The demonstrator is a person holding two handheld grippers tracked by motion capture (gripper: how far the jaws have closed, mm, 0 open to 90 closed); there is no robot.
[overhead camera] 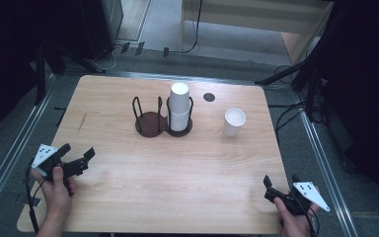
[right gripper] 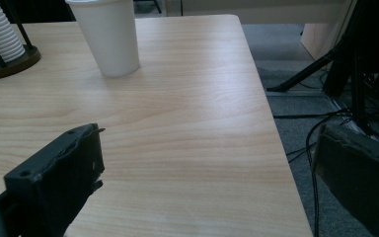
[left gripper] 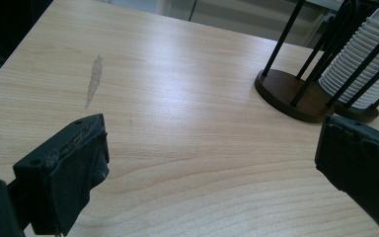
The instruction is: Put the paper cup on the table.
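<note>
High view puts your left gripper (overhead camera: 77, 155) at eight o'clock on the table (overhead camera: 177, 197) and your right gripper (overhead camera: 280, 186) at four, both with jaws spread and holding nothing. Right gripper view adds the near table edge and cables on the floor. Farther off, at two o'clock, the single cup (overhead camera: 233, 122) stands upright, mouth up. Beyond, the cup stack (overhead camera: 179, 106) rises vertically in the rack (overhead camera: 150, 121).

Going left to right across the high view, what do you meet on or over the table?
Left tool → empty side of the cup rack → stack of paper cups in the rack's other side → dark round spot → single white cup → right tool.
</note>
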